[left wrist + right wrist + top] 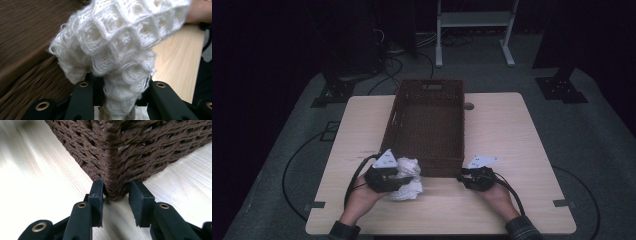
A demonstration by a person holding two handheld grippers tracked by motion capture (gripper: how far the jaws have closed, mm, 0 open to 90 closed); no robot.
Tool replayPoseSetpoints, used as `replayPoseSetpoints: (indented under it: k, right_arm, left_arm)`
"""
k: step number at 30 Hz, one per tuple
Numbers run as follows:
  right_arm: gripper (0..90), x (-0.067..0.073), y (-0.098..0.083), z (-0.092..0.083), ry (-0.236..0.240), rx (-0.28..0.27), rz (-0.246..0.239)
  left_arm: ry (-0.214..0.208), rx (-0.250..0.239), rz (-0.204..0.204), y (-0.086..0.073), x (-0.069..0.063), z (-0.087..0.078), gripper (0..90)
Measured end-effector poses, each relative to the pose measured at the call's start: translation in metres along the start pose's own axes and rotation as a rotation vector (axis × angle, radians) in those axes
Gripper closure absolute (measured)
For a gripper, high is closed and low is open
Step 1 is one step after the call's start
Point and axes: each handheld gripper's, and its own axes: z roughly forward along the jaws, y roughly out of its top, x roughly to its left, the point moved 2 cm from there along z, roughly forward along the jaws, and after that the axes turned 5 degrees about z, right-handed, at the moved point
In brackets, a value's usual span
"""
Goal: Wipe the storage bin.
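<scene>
The left gripper clamps a white knitted cloth; the right gripper pinches the wicker basket's near corner.

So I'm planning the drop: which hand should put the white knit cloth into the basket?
Left. Its tongs are already shut on the white knit cloth beside the basket. The right tongs straddle the basket's near corner.

I can read no text, label, brand or number anywhere. The small dark marks on my grey plates, at seven and five o'clock, are too blurred to read.
</scene>
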Motion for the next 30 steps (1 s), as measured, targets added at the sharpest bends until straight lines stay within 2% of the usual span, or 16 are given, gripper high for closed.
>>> replayPoseSetpoints:
  k: [1,2,3,4,6,7,8,11,13,14,15,17,21,23,28,30]
  right_arm:
    - [64.4,0.0,0.0,0.0,0.0,0.0,-0.001]
    - [64.4,0.0,0.0,0.0,0.0,0.0,-0.001]
    - [64.4,0.0,0.0,0.0,0.0,0.0,0.0]
    - [64.4,0.0,0.0,0.0,0.0,0.0,0.0]
    - [64.4,0.0,0.0,0.0,0.0,0.0,0.0]
    - [64.4,0.0,0.0,0.0,0.001,0.0,0.001]
    - [64.4,0.0,0.0,0.0,0.0,0.0,0.001]
    - [64.4,0.0,0.0,0.0,0.001,0.0,0.0]
    - [64.4,0.0,0.0,0.0,0.0,0.0,0.0]
    - [64.4,0.0,0.0,0.0,-0.003,0.0,0.0]
    - [64.4,0.001,0.0,0.0,-0.004,0.0,0.0]
    - [64.4,0.0,0.0,0.0,-0.003,0.0,0.0]
    - [64.4,0.0,0.0,0.0,-0.004,-0.001,-0.001]
    - [64.4,0.0,0.0,0.0,-0.005,-0.002,-0.004]
    - [64.4,0.0,0.0,0.0,-0.005,-0.002,-0.004]
    - [64.4,0.0,0.0,0.0,-0.005,-0.003,-0.003]
  left_arm:
    - [0.027,-0.004,-0.027,-0.008,0.006,-0.009,67.2]
    - [0.027,-0.004,-0.027,-0.008,0.006,-0.009,67.2]
    - [0.056,0.001,-0.051,-0.018,0.013,-0.019,67.2]
    - [0.056,0.001,-0.051,-0.018,0.013,-0.019,67.2]
    - [0.078,-0.001,-0.076,-0.027,0.02,-0.027,67.1]
    - [0.089,0.007,-0.081,-0.031,0.023,-0.031,67.2]
    - [0.122,0.027,-0.094,-0.04,0.028,-0.038,67.1]
    - [0.142,0.037,-0.116,-0.049,0.034,-0.044,67.1]
    - [0.174,0.06,-0.138,-0.058,0.04,-0.049,67.1]
    - [0.196,0.073,-0.165,-0.066,0.048,-0.053,67.1]
    - [0.196,0.073,-0.165,-0.066,0.048,-0.053,67.1]
    - [0.23,0.099,-0.192,-0.077,0.057,-0.055,67.1]
    - [0.242,0.125,-0.218,-0.087,0.064,-0.053,66.9]
    - [0.257,0.159,-0.246,-0.096,0.071,-0.049,66.8]
    - [0.243,0.198,-0.275,-0.107,0.08,-0.041,66.6]
    - [0.236,0.194,-0.286,-0.11,0.082,-0.038,66.6]
